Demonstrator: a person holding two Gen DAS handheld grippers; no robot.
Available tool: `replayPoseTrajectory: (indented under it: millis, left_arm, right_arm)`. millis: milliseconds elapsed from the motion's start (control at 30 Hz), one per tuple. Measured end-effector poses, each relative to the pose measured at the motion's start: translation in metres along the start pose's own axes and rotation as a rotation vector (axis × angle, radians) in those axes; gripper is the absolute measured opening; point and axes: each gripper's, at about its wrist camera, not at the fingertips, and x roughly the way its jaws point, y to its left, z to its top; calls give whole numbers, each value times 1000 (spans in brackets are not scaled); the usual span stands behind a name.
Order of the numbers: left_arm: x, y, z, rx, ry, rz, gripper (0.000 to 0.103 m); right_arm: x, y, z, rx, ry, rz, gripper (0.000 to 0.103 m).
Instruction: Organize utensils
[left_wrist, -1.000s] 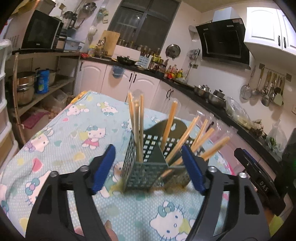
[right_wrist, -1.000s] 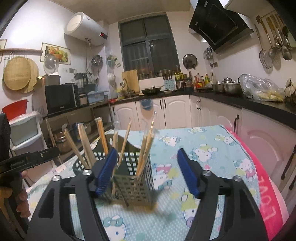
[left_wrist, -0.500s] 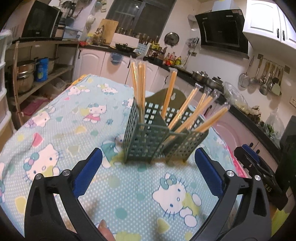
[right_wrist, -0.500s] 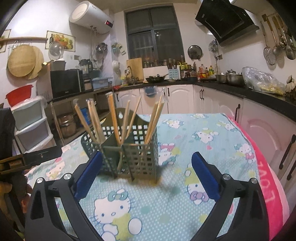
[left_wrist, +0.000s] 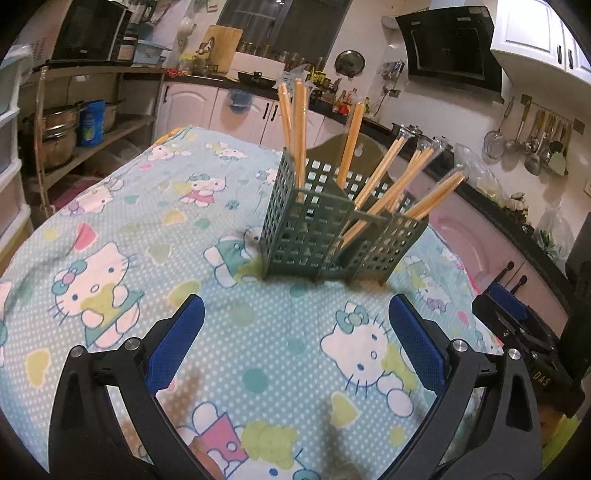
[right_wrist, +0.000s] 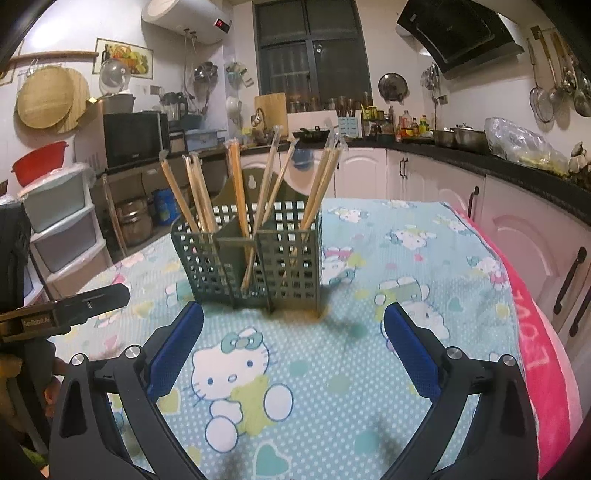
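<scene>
A: Left wrist view. What was there?

B: Left gripper (left_wrist: 295, 332) hung over the cartoon-cat printed tablecloth (left_wrist: 110, 229), jaws spread wide, nothing between them. The dark green perforated plastic utensil caddy (left_wrist: 332, 236) stood upright ahead of it, well apart from the fingertips. Wrapped wooden chopsticks (left_wrist: 295, 122) stood in its compartments, some upright on the left, others leaning right. The other black gripper body showed at the right edge; I couldn't read its jaws from here.

A: Right wrist view?

B: Right gripper (right_wrist: 291, 339) was also spread wide and empty, with the same caddy (right_wrist: 251, 258) just ahead, not touching. Chopsticks (right_wrist: 236, 184) fanned across the sections. I couldn't tell how many sat in each.

A: Task status?

B: Judged nearly done: all visible chopsticks sat in the caddy, none lay on the cloth.

A: Risks?

B: The leaning sticks poked out high, so an arm sweeping past could catch one and tip the light caddy. The cloth looked soft and loose, and a dragged fingertip could pull it and shift the caddy toward the table edge (right_wrist: 517, 295).
</scene>
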Motion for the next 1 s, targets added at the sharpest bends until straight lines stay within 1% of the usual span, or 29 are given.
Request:
replayPoseTrajectory:
  millis: [233, 533, 633, 933, 1000]
  left_arm:
    - [-2, 2, -13, 15, -12, 4, 92]
    - [0, 2, -24, 41, -53, 21, 92]
    - [0, 1, -26, 56, -69, 29, 92]
    - [-1, -3, -31, 78, -135, 50, 92]
    - [-2, -4, -32, 82, -145, 56, 92]
  right_arm:
    - [1, 4, -15, -5, 35, 4, 96]
    - [0, 7, -34, -6, 13, -51, 96]
    - [-2, 6, -37, -4, -7, -66, 96]
    - [-22, 9, -45, -18, -146, -100, 96]
    - [-23, 9, -45, -14, -157, -104, 96]
